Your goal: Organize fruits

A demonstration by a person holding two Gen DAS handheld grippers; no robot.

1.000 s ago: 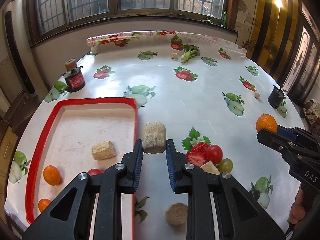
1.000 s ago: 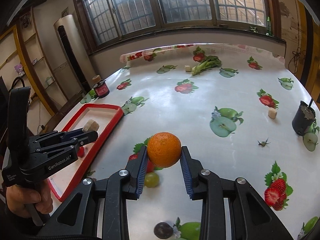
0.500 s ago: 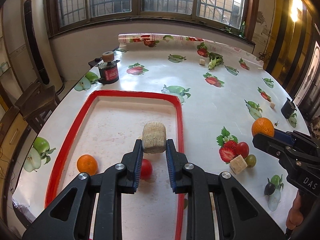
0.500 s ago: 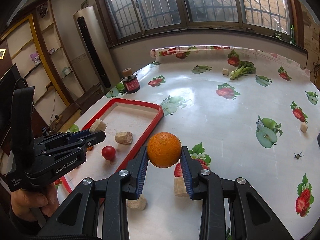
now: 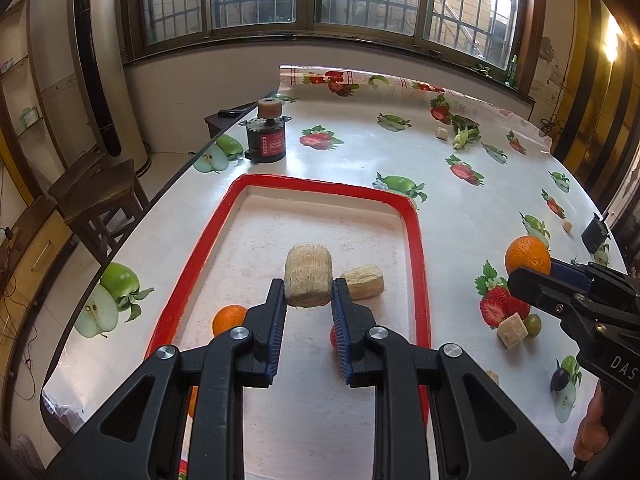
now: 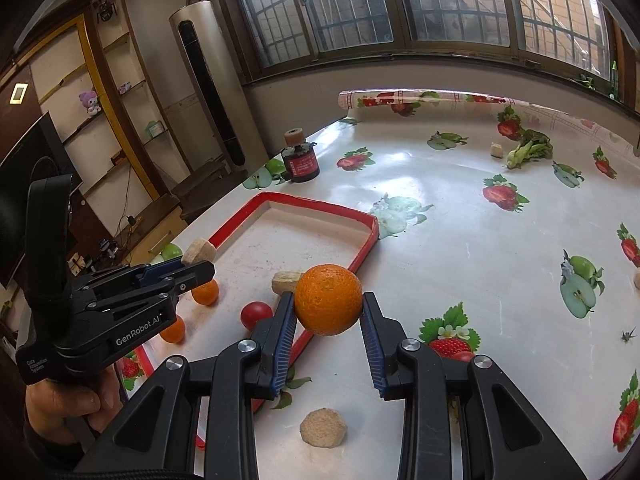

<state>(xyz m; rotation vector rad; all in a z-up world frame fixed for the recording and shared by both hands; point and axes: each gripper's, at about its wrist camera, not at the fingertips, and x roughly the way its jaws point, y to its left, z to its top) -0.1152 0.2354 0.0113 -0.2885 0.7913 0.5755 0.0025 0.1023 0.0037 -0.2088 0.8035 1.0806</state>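
Note:
My left gripper (image 5: 308,300) is shut on a beige fibrous block (image 5: 308,274) and holds it above the red-rimmed tray (image 5: 416,240). In the tray lie another beige block (image 5: 364,281), an orange (image 5: 228,319) and a red tomato (image 5: 333,336), partly hidden by my fingers. My right gripper (image 6: 328,320) is shut on an orange (image 6: 328,299) above the tray's right rim (image 6: 362,254). The right wrist view shows two oranges (image 6: 206,292) and the tomato (image 6: 256,314) in the tray, and the left gripper (image 6: 188,270) with its block (image 6: 199,251).
On the fruit-print tablecloth right of the tray lie a beige cube (image 5: 511,331), a green grape (image 5: 532,323), a dark grape (image 5: 559,380) and a round beige piece (image 6: 323,427). A black-and-red can (image 5: 266,140) stands beyond the tray. Greens (image 5: 464,134) lie far back.
My left gripper has carried the beige block left and further over the tray. My right gripper has moved left with the orange, closer to the tray's right rim.

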